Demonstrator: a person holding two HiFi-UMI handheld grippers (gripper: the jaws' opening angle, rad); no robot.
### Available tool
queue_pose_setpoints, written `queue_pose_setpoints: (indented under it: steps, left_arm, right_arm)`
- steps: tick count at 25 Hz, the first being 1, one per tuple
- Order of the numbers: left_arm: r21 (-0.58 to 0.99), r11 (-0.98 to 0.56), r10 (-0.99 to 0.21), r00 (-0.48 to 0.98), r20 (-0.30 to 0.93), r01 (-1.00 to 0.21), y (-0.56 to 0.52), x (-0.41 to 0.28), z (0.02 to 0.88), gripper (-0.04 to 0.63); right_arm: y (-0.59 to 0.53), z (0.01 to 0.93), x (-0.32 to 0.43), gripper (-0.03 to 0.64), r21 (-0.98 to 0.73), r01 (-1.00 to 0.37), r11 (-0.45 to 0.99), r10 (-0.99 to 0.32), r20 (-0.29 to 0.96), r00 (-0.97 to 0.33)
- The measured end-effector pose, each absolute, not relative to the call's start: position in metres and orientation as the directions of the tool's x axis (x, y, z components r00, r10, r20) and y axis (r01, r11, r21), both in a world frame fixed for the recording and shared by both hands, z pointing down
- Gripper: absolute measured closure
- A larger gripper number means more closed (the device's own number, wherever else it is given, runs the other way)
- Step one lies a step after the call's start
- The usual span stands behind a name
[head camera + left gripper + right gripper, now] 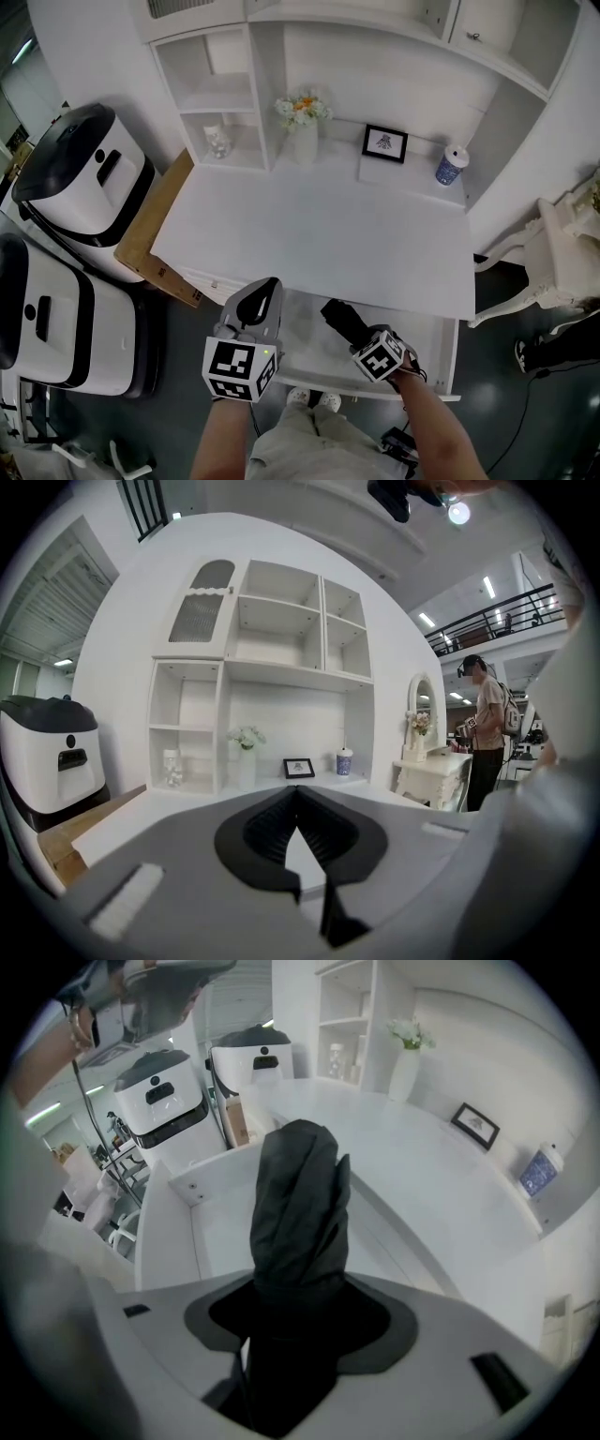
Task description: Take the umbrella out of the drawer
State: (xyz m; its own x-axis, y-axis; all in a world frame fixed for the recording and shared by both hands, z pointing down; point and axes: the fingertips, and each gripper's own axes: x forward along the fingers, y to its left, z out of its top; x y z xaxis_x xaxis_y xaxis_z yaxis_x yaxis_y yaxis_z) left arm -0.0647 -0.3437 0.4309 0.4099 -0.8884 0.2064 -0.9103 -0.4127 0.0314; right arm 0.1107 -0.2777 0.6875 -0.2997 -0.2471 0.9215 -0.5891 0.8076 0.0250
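A folded black umbrella (339,320) is raised above the open white drawer (442,361) under the desk's front edge. My right gripper (361,339) is shut on it. In the right gripper view the umbrella (298,1208) stands up between the jaws and hides the tips of that gripper (295,1312), with the drawer (173,1232) below and to the left. My left gripper (260,305) hovers over the drawer's left part, its jaws together and nothing in them. In the left gripper view this gripper (298,799) points level across the desk top (187,813).
On the desk (309,234) stand a flower vase (303,127), a picture frame (385,142) and a blue cup (452,166). Two white machines (80,173) and a wooden board (155,225) are at the left. White furniture (562,253) stands right. A person (487,733) stands far off.
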Motion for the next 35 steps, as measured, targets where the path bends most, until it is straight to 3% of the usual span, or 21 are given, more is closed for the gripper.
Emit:
queue_pose_setpoints:
  steps: [10, 20, 35]
  left_arm:
    - [0.012, -0.435, -0.892, 0.433, 0.133, -0.9, -0.355, -0.053, 0.395, 0.588]
    - [-0.027, -0.464, -0.886, 0.462, 0.047, -0.886, -0.36, -0.038, 0.356, 0.588]
    - [-0.055, -0.475, -0.877, 0.478, -0.047, -0.878, -0.37, -0.028, 0.313, 0.588]
  right_arm:
    - [-0.287, 0.641, 0.113, 0.374, 0.04, -0.597, 0.801, -0.304, 0.887, -0.348]
    - [-0.311, 0.578, 0.118, 0.374, 0.098, -0.672, 0.734, -0.465, 0.794, -0.391]
    - [-0.347, 0.458, 0.144, 0.374, 0.175, -0.809, 0.561, -0.748, 0.527, -0.404]
